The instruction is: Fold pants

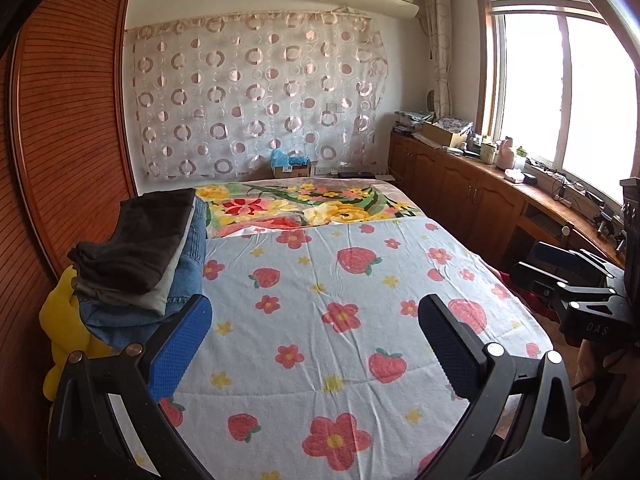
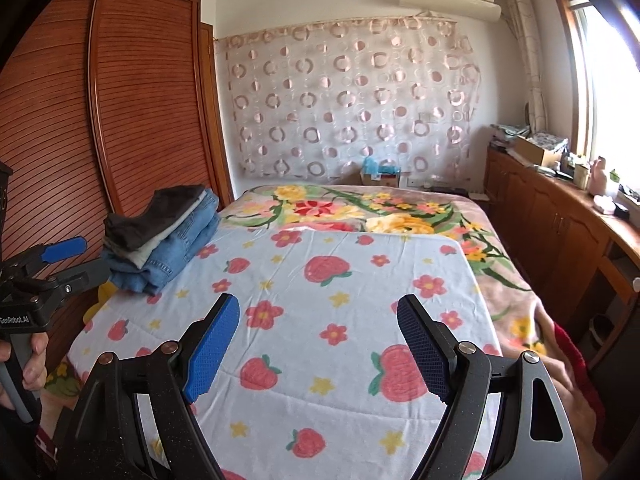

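A stack of folded pants [image 1: 148, 256] lies at the bed's left edge: dark brown ones on top, a pale layer under them, blue jeans below. The stack also shows in the right wrist view [image 2: 164, 244]. My left gripper [image 1: 316, 336] is open and empty above the strawberry-print sheet [image 1: 340, 280], with the stack just beyond its left finger. My right gripper [image 2: 320, 344] is open and empty over the same sheet [image 2: 320, 280]. Each gripper shows in the other's view, the right one [image 1: 560, 276] and the left one [image 2: 52, 272].
A yellow cloth [image 1: 68, 328] hangs by the stack. A wooden slatted wardrobe [image 2: 100, 100] stands left of the bed. A floral blanket [image 2: 360, 208] covers the far end. Low wooden cabinets [image 1: 472, 184] with clutter run under the window at right.
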{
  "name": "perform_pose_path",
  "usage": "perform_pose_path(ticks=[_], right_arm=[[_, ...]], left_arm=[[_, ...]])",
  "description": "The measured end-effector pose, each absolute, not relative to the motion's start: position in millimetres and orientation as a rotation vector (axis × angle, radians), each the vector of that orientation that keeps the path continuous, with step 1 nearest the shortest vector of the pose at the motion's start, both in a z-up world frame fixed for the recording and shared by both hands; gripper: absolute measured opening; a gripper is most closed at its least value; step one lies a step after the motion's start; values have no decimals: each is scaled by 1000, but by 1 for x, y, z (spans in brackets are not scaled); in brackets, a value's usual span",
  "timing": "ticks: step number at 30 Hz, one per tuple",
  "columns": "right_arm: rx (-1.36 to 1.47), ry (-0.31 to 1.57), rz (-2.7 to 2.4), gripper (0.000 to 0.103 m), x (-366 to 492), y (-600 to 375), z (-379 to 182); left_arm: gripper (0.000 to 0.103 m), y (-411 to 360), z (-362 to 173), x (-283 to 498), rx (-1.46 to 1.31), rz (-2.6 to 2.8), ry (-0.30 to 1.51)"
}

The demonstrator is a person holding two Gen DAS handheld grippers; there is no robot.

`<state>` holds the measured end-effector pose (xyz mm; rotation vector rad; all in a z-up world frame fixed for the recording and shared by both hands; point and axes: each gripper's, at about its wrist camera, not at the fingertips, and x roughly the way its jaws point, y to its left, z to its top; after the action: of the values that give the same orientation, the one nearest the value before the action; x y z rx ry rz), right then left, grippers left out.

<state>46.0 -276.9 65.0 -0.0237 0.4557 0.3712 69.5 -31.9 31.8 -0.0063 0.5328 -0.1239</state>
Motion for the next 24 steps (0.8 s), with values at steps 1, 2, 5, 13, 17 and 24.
perform_pose_path(ticks=[1, 2, 5, 13, 17, 24], right_arm=[[-25, 453, 369, 83, 45, -277, 65], [-27, 449, 363, 83, 44, -277, 67], [-24, 435, 357, 85, 39, -276, 71], [-10, 385, 350, 86, 26, -282, 76], [-6, 365, 344, 86, 20, -285, 75], [-17, 340, 323, 86, 19, -286, 69]], left_arm=[[103, -33, 34, 69, -6, -124, 529], [103, -33, 37, 68, -6, -124, 522], [103, -33, 45, 65, -5, -121, 504], [103, -33, 63, 52, 2, -108, 455], [103, -31, 70, 45, -6, -95, 424], [103, -26, 73, 43, -22, -90, 410]])
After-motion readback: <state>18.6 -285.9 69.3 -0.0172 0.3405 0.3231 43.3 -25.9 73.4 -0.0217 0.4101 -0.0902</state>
